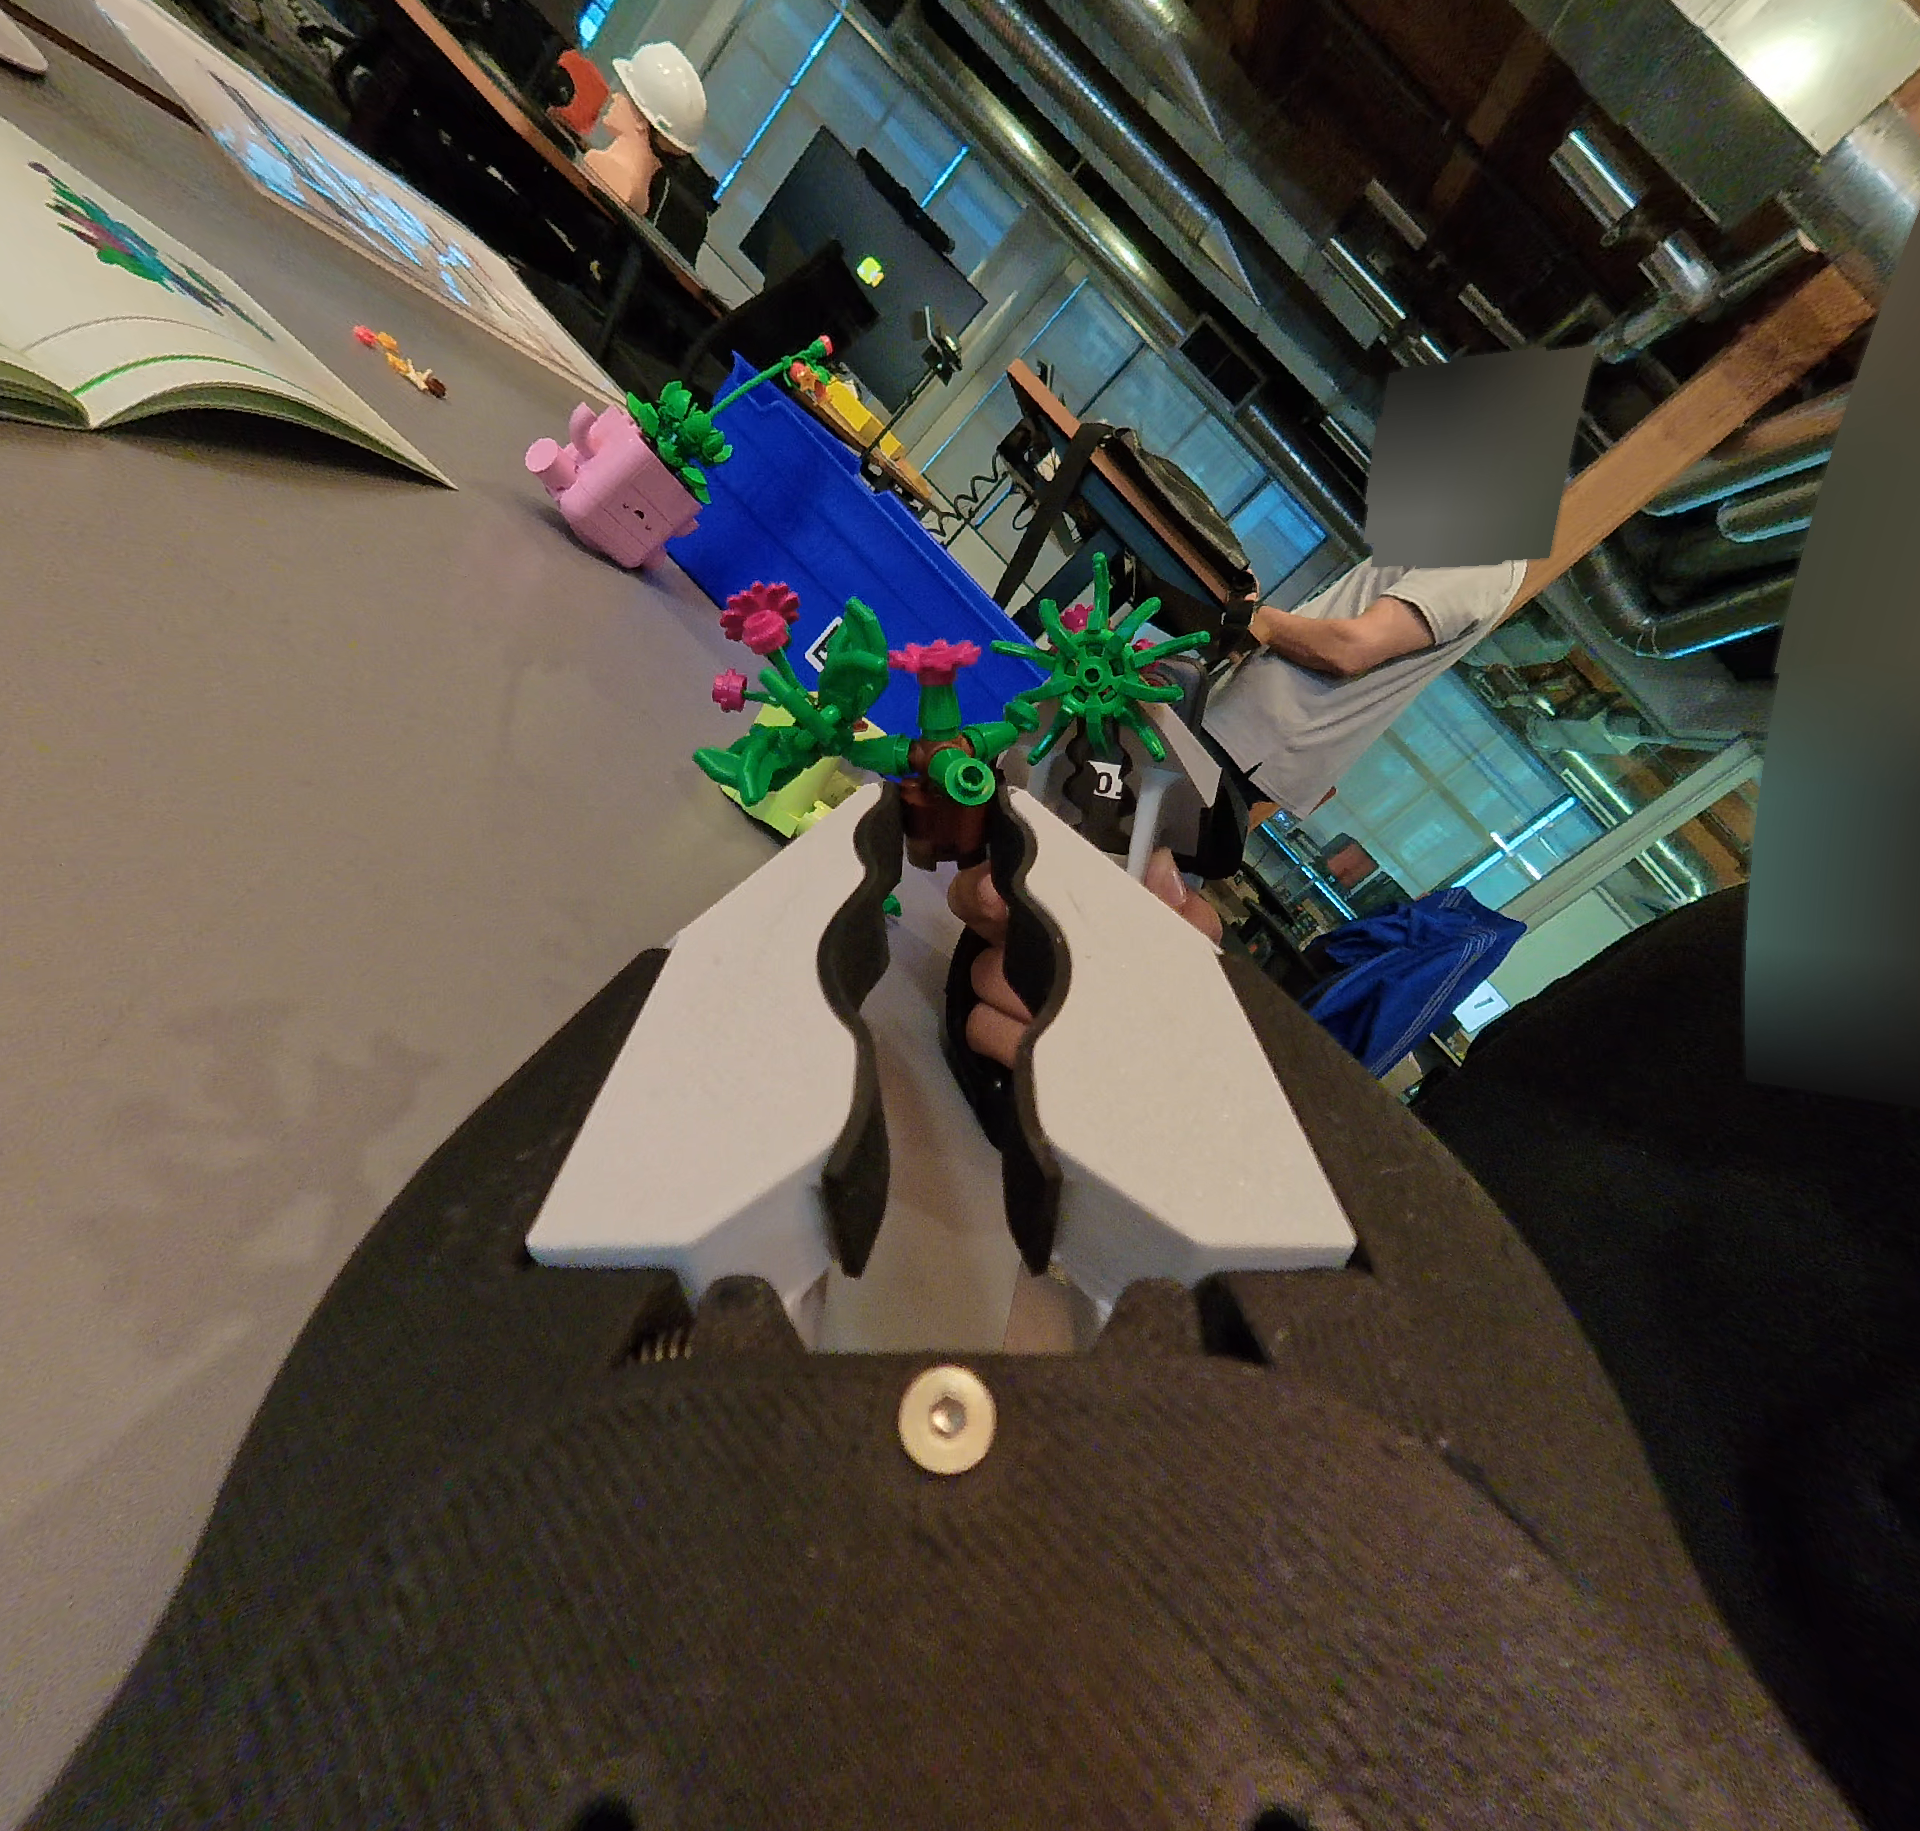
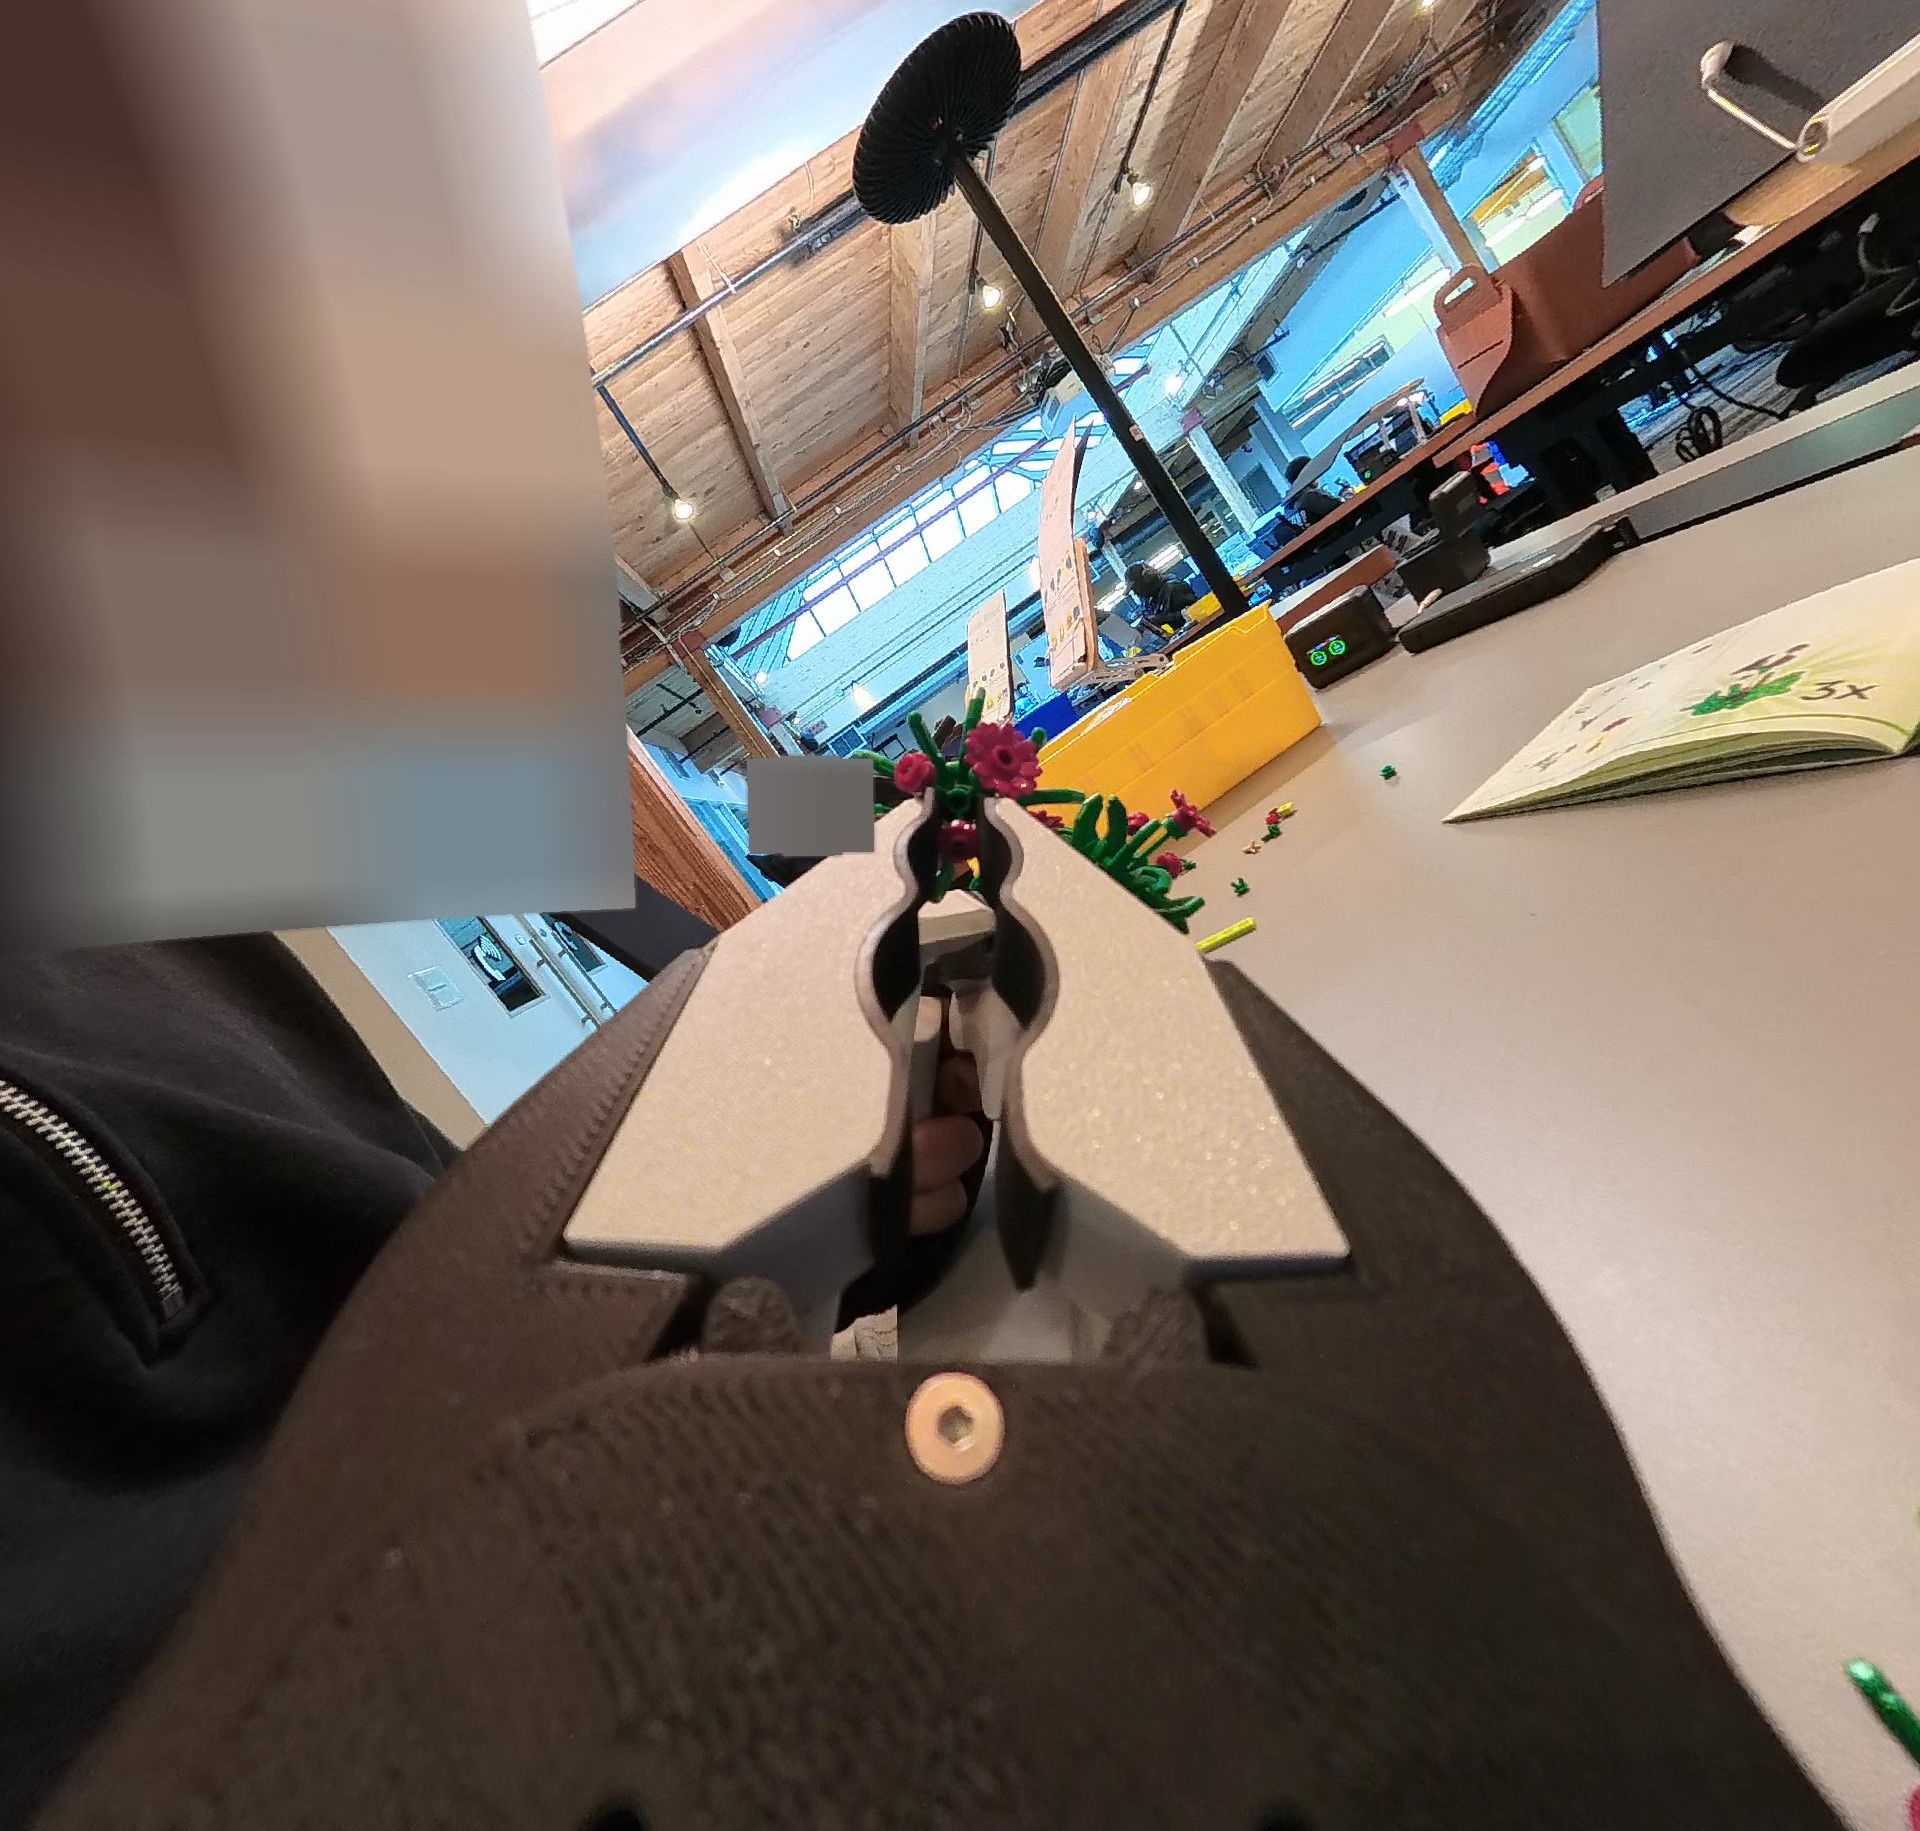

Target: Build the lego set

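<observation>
In the left wrist view my left gripper (image 1: 940, 807) is shut on the brown trunk (image 1: 940, 825) of a small lego plant held above the grey table (image 1: 312, 846). The plant has green branches, magenta flowers (image 1: 935, 661) and a green spiky leaf (image 1: 1091, 678). My right gripper (image 1: 1143, 794) shows just behind that leaf. In the right wrist view my right gripper (image 2: 954, 810) is shut on a green sprig with magenta flowers (image 2: 1000, 755). The join between the two parts is hidden by the fingers.
A pink lego pot with a green plant (image 1: 623, 493), a blue bin (image 1: 831, 534), a lime base with leaves (image 1: 790, 784), an open booklet (image 1: 125, 327) and loose pieces (image 1: 400, 358) are on the table. A yellow bin (image 2: 1174, 721) and leafy plant (image 2: 1132, 846) stand beyond. Tip to tip, the grippers are about 5 centimetres apart.
</observation>
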